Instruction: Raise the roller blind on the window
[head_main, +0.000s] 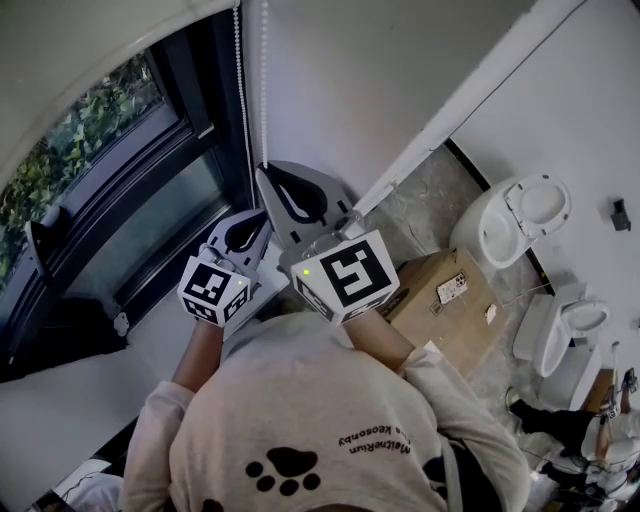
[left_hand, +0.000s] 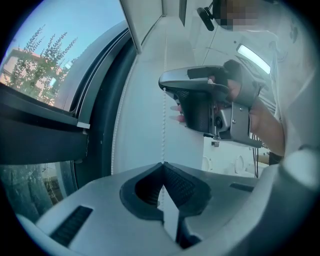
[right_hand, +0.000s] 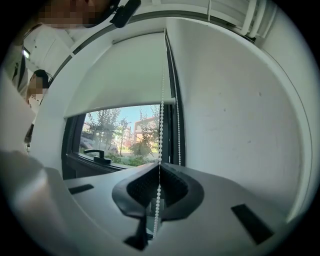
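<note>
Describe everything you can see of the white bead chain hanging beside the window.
The bead chain is a string of small white beads, plastic by the look. It hangs vertically in two strands beside the dark window frame, at the right edge of the partly lowered roller blind. One strand runs taut through the shut jaws of the right gripper and, lower down, those of the left gripper. The other strand hangs free.

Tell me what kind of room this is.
Probably a bathroom being fitted out, or a storage room: white toilets stand loose beside a cardboard box, near a window with a roller blind and its bead chain.
</note>
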